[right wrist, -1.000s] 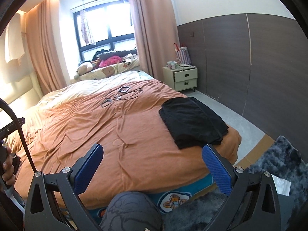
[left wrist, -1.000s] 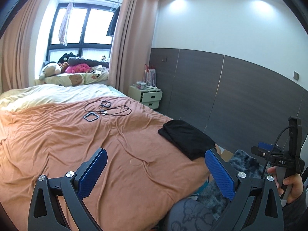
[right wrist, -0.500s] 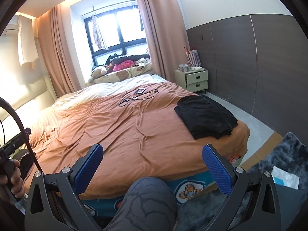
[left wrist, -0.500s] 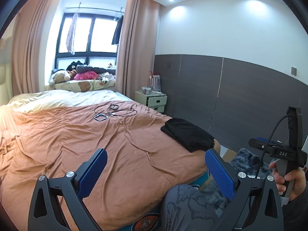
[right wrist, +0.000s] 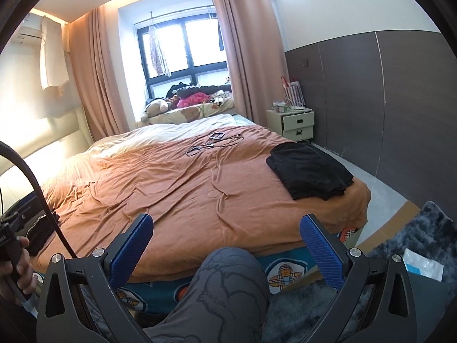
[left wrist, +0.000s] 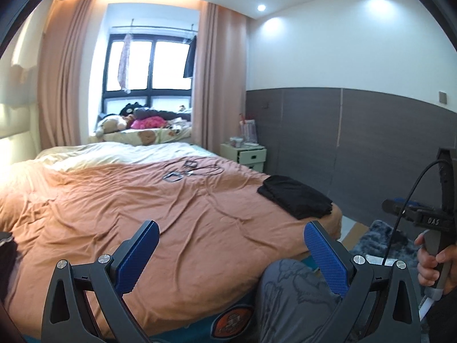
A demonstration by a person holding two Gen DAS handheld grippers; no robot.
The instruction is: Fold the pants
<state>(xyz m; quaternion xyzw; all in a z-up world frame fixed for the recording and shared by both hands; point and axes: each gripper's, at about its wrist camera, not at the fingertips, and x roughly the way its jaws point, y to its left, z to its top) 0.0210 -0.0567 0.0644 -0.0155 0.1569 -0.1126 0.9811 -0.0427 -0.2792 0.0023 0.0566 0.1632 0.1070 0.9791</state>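
Observation:
Black pants lie folded in a flat stack on the right corner of the orange bedspread. My left gripper is open and empty, held back from the bed's near edge, well short of the pants. My right gripper is also open with nothing between its blue pads, above the person's knee. In the left wrist view a hand holds the other gripper's handle at the right edge. Another dark garment lies at the bed's left edge.
Black cables with small square frames rest on the far middle of the bed. A nightstand stands by the dark wall panel. A dark fluffy rug with a white packet covers the floor at the right. Plush toys crowd the window sill.
Both grippers have pulled back and up from the bed, so more of the room and the bed's front edge shows. Both stay open and empty; the pants have not moved.

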